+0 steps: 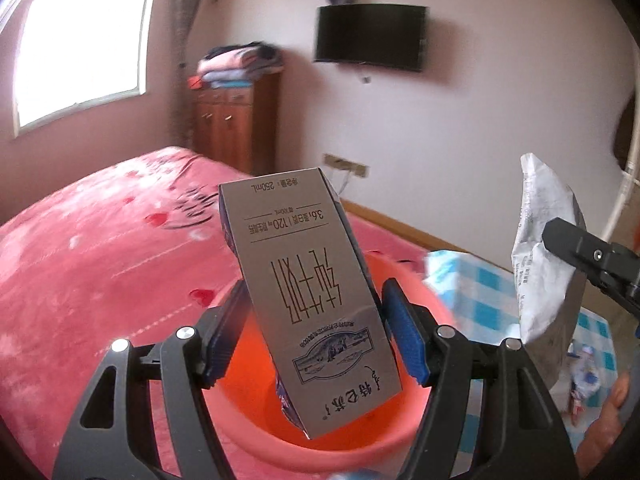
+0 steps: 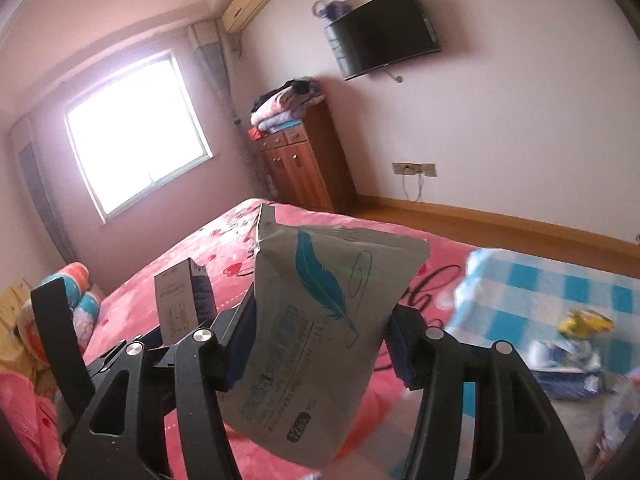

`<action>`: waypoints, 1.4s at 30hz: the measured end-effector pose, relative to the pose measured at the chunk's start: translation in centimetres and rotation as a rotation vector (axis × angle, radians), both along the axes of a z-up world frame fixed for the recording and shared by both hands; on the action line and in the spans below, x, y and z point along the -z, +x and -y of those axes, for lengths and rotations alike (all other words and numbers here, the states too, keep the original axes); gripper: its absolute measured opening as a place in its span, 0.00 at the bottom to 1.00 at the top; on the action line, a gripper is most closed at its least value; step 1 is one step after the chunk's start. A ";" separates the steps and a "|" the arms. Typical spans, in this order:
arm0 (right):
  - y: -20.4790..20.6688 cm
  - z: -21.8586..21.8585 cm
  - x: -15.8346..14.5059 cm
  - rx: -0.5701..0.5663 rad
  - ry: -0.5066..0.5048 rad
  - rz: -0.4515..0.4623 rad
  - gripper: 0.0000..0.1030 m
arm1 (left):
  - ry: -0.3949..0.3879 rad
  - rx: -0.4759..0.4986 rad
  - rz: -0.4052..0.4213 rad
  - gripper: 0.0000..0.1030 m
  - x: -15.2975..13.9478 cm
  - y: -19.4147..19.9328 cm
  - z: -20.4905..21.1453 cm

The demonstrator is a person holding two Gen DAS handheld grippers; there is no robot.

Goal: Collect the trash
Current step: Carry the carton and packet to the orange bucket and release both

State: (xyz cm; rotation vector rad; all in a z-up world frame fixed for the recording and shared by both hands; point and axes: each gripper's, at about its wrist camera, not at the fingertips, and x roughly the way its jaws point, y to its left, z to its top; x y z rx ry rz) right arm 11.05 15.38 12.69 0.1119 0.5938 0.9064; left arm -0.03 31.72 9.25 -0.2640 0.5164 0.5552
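Observation:
My left gripper point(image 1: 312, 332) is shut on a grey milk carton point(image 1: 312, 300), held upside down and tilted right above an orange-pink plastic basin point(image 1: 248, 408) on the bed. My right gripper point(image 2: 320, 344) is shut on a grey wet-wipes packet with a blue feather print point(image 2: 320, 320), held above the bed. The packet also shows in the left wrist view point(image 1: 540, 248) at the right, beside the basin. The carton shows in the right wrist view point(image 2: 180, 300) to the left.
A pink bedspread with hearts point(image 1: 80, 260) covers the bed. A blue checked cloth point(image 2: 560, 288) lies at the right with several wrappers point(image 2: 576, 344) on it. A wooden cabinet point(image 1: 232, 128) and wall TV point(image 1: 370, 36) stand behind.

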 end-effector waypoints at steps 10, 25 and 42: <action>2.9 -5.4 4.3 -0.069 -0.035 -0.120 0.59 | -0.069 -0.050 -0.049 0.67 3.4 0.2 -3.9; 2.8 -4.8 6.0 -0.103 0.045 -0.193 0.87 | -0.059 -0.043 -0.029 0.86 4.5 0.3 -3.7; -0.3 2.7 5.3 0.181 -0.100 0.006 0.87 | 0.025 0.098 0.137 0.86 3.9 -2.2 1.5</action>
